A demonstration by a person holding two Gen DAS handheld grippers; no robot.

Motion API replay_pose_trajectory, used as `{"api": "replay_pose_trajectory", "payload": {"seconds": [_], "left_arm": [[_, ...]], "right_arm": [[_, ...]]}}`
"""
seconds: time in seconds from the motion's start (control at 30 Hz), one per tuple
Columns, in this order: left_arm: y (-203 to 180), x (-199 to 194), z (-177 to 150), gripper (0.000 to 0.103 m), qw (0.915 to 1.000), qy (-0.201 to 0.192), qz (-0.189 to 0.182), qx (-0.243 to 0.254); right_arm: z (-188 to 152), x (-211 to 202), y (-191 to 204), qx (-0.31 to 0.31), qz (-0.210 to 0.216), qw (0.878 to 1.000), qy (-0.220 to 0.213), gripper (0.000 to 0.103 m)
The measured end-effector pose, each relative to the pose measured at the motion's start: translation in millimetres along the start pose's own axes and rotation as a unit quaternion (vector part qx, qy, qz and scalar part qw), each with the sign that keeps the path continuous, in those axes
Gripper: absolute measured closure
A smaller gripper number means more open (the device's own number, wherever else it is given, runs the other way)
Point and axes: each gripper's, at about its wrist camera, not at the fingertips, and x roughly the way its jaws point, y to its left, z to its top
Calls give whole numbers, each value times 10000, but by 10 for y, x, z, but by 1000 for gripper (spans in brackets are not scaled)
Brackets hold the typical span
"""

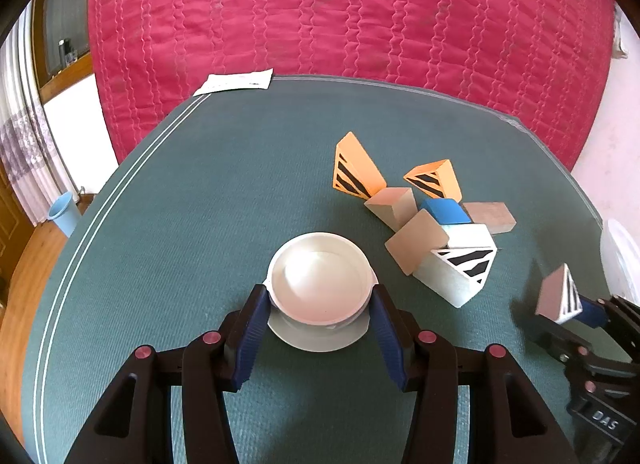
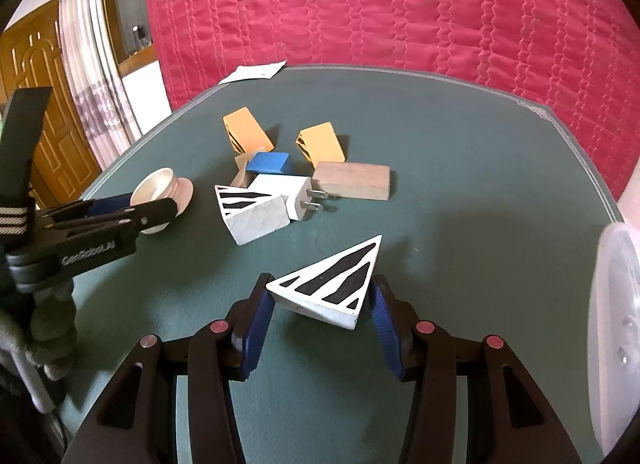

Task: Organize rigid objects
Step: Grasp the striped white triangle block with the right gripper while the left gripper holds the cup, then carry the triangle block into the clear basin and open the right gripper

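My left gripper (image 1: 320, 306) is shut on a white round cup-shaped piece (image 1: 320, 276), held just above the green mat; it also shows in the right wrist view (image 2: 156, 188). My right gripper (image 2: 322, 304) is shut on a white wedge with black stripes (image 2: 332, 284), lifted off the mat; the wedge also shows in the left wrist view (image 1: 560, 296). A pile sits mid-mat: two orange striped wedges (image 2: 246, 132) (image 2: 320, 142), a blue block (image 2: 268, 163), a white plug adapter (image 2: 288, 196), a striped white wedge (image 2: 252, 212) and a wooden block (image 2: 352, 180).
The green mat (image 1: 200, 192) lies on a red quilted bed (image 1: 320, 16). A white paper (image 1: 236, 82) lies at the mat's far edge. A clear plastic container (image 2: 616, 324) stands at the right edge. A wooden door (image 2: 44, 104) is at the left.
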Motion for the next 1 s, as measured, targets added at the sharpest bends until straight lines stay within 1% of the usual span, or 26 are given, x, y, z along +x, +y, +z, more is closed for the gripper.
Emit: {"api": "replay_pose_trajectory", "payload": {"seconds": [0.23,0.43,0.53,0.73,0.93,1.0], "left_arm": [[-36,-72,-23,49,10000,-47,-20,55],[-118,-157,-32,49,9999,-82,-25,117],[-201,-230,-44,49,9996,-161,7,223],[-396,-376,-66,49,9988,-241,-126,401],[-609,-493,-81,49,9975,-273,-292,585],[-684,-526,-81,49,9969,-286,-347,649]], "right_arm": [[-146,-281,-108,139,-1,9998,-172,53],[-244,-526,-309,353,-101,9988,-321,53],[-278,-656,-444,494,-212,9976,-429,53],[-353,-906,-750,815,-502,9934,-628,53],[-504,-1148,-1109,1163,-878,9863,-778,53],[-565,-1235,-1261,1348,-1015,9821,-837,53]]}}
